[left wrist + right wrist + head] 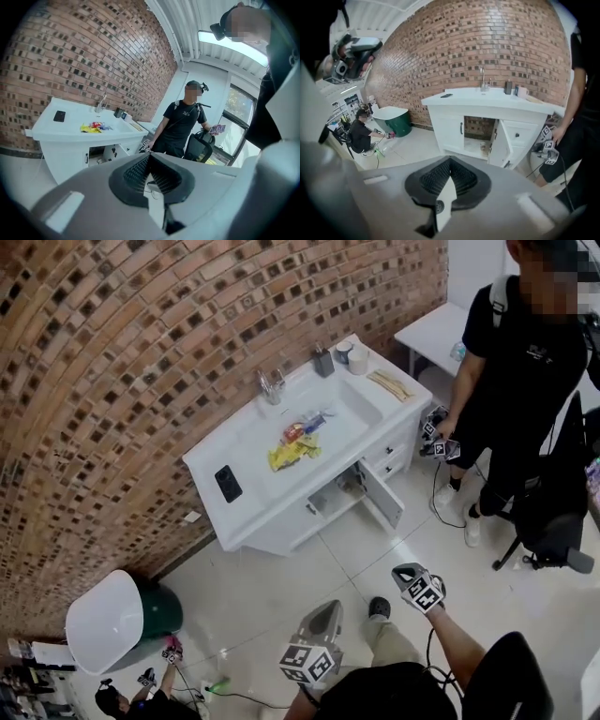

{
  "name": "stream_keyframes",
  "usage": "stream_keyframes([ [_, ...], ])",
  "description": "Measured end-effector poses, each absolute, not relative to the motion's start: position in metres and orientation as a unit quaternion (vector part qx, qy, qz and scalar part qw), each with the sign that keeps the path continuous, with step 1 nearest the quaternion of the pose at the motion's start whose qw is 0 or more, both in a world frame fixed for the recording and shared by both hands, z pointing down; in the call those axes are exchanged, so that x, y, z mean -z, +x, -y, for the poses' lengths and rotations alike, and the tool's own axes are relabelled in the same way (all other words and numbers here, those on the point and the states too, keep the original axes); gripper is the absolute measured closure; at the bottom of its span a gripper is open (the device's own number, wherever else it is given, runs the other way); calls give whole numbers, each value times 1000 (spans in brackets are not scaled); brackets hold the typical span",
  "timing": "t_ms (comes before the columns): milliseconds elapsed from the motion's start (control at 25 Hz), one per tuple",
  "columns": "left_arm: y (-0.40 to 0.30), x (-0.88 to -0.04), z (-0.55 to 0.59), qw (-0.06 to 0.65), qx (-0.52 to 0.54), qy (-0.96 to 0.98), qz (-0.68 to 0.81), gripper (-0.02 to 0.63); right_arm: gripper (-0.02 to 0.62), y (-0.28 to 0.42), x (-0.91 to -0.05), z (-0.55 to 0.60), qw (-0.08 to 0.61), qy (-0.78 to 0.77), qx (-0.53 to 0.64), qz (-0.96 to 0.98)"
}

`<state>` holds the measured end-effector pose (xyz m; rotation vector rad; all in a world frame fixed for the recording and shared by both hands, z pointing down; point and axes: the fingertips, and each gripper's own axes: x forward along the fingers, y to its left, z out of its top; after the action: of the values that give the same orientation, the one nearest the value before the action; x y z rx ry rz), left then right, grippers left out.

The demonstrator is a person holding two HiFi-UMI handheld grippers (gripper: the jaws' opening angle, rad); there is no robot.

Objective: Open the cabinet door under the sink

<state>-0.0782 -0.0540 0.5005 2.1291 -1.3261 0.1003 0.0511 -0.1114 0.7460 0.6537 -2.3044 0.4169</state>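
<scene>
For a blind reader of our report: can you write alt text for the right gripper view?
A white sink cabinet stands against a brick wall with one door swung open. The hand-held gripper, jaws shut and empty, fills the foreground, well short of it. A person sits on the floor at left near a green bin.

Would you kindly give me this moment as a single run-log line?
cabinet door: open | left gripper: shut, empty | right gripper: shut, empty | both apart from door
</scene>
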Motion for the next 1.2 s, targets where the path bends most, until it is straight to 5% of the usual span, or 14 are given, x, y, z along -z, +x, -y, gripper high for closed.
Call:
stream_keyframes([
  [880,-121,-489,-292,305,84,769,555,589,607,51,-552,-249,293,241,-49,924],
  [1200,-112,-475,-334,302,110,773,547,589,607,47,-500,-287,281,245,-12,928],
])
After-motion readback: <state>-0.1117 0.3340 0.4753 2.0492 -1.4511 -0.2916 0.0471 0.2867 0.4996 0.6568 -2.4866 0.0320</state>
